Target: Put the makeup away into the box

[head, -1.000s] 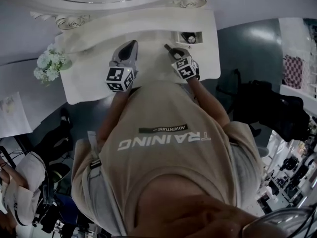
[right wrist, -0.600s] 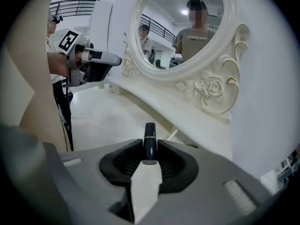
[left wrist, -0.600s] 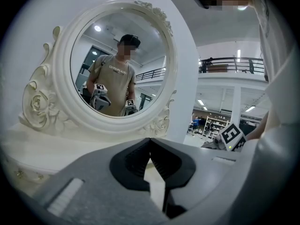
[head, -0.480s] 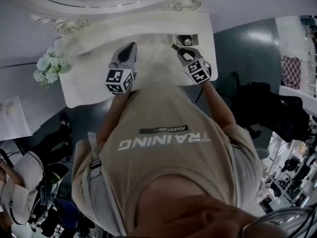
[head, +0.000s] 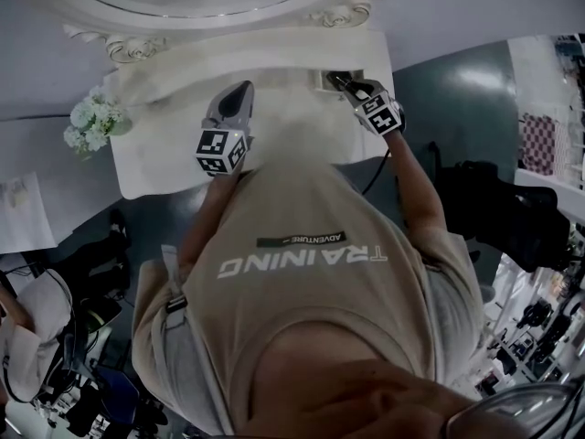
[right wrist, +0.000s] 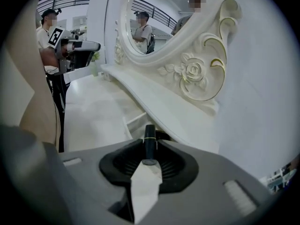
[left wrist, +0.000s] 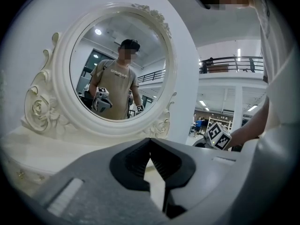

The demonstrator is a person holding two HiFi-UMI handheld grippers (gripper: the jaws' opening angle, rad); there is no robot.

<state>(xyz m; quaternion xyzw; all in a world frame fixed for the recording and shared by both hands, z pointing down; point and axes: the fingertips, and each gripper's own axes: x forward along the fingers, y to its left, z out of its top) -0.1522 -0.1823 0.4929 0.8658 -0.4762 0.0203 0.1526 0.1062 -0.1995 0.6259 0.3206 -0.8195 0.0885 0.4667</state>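
A slim black makeup tube with a gold band (right wrist: 149, 143) stands upright between the pads of my right gripper (right wrist: 150, 146), which is shut on it. In the head view that gripper (head: 343, 82) hangs over the small white box (head: 327, 79) at the back right of the vanity table. The right gripper view shows the box's white wall (right wrist: 133, 122) just below the tube, with something dark inside. My left gripper (head: 239, 91) hovers over the table's middle, pointing at the mirror. Its jaws (left wrist: 150, 143) meet at the tips with nothing between them.
An ornate white mirror frame (head: 347, 9) rises along the back of the white table (head: 164, 154). White flowers (head: 90, 120) stand at the table's left end. The table's right edge (head: 398, 108) is close to the box. Dark bags (head: 512, 208) lie on the floor.
My right gripper has carried the tube to the right and toward the mirror, from the table's middle to above the box. The left gripper has stayed put.
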